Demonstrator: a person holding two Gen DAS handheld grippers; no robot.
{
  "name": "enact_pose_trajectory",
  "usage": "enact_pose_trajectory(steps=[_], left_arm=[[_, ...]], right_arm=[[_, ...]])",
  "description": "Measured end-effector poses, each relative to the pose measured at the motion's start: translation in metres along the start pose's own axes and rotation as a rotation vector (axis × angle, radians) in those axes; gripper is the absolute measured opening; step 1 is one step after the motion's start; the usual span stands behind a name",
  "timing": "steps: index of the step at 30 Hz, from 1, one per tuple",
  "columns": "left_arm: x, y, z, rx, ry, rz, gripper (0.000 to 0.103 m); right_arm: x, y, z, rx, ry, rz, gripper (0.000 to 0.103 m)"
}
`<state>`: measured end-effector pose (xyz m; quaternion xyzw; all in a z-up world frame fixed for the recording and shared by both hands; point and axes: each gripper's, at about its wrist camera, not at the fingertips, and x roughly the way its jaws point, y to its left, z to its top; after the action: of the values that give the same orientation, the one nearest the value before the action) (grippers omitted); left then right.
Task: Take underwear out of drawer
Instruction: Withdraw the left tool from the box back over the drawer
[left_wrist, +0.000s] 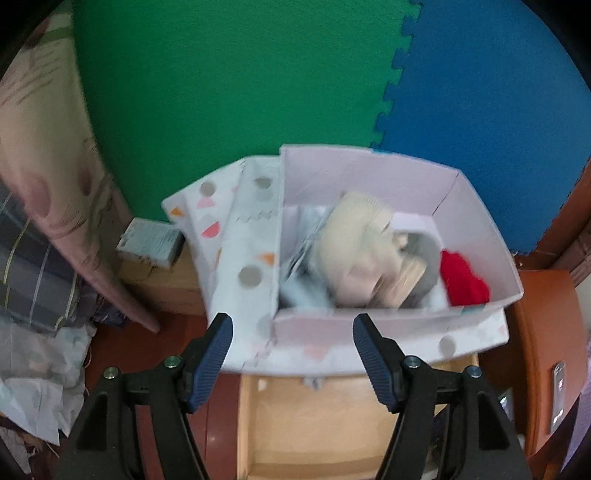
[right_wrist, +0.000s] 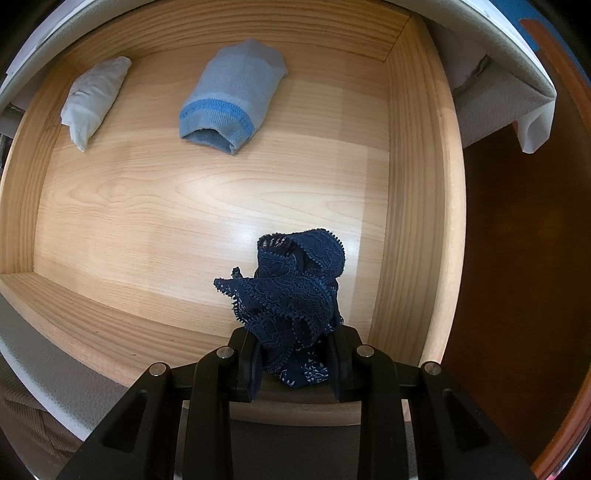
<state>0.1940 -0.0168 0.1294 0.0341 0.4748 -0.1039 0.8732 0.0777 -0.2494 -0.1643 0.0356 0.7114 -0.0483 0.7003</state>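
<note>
My right gripper (right_wrist: 293, 354) points straight down into the wooden drawer (right_wrist: 417, 184) and is shut on navy lace underwear (right_wrist: 291, 295), which bunches up above the drawer floor. A rolled light-blue pair (right_wrist: 232, 99) and a rolled pale-grey pair (right_wrist: 96, 99) lie at the drawer's far side. In the left wrist view my left gripper (left_wrist: 291, 332) is open with nothing between its fingers. It hovers in front of a white patterned box (left_wrist: 369, 325) that holds beige, grey and red garments (left_wrist: 362, 254). Below the box the drawer (left_wrist: 314, 424) shows.
Green (left_wrist: 221, 92) and blue (left_wrist: 498, 92) foam mats cover the floor beyond the box. A patterned folded lid (left_wrist: 221, 221) leans at the box's left. Bedding and cloth (left_wrist: 40, 332) pile up at far left. Dark red-brown furniture (left_wrist: 543, 350) stands at right.
</note>
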Motion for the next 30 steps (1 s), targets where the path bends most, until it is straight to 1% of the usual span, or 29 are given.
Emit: enact_pose_trajectory(steps=[6, 9, 11, 15, 18, 25, 27, 30], left_arm=[[0.005, 0.014, -0.060, -0.028, -0.005, 0.039, 0.070], [0.019, 0.017, -0.092, -0.055, 0.010, 0.040, 0.069], [0.029, 0.015, -0.105, -0.042, 0.025, 0.047, 0.070], [0.053, 0.004, -0.134, 0.012, 0.059, 0.092, 0.070], [0.065, -0.001, -0.148, 0.021, 0.075, 0.097, 0.070], [0.080, -0.006, -0.163, 0.015, 0.081, 0.097, 0.070], [0.082, -0.004, -0.163, -0.002, 0.090, 0.087, 0.070], [0.084, 0.005, -0.164, -0.061, 0.090, 0.064, 0.070]], right_arm=[[-0.005, 0.003, 0.003, -0.002, -0.006, -0.011, 0.025], [-0.007, 0.005, 0.003, -0.005, -0.009, -0.018, 0.025], [-0.010, 0.007, 0.005, -0.007, -0.012, -0.022, 0.025], [-0.014, 0.011, 0.005, -0.010, -0.014, -0.030, 0.025], [-0.015, 0.013, 0.006, -0.009, -0.014, -0.031, 0.025], [-0.016, 0.012, 0.004, -0.005, -0.017, -0.028, 0.025], [-0.018, 0.011, 0.003, -0.001, -0.022, -0.022, 0.025], [-0.021, 0.007, 0.001, 0.003, -0.036, -0.017, 0.025]])
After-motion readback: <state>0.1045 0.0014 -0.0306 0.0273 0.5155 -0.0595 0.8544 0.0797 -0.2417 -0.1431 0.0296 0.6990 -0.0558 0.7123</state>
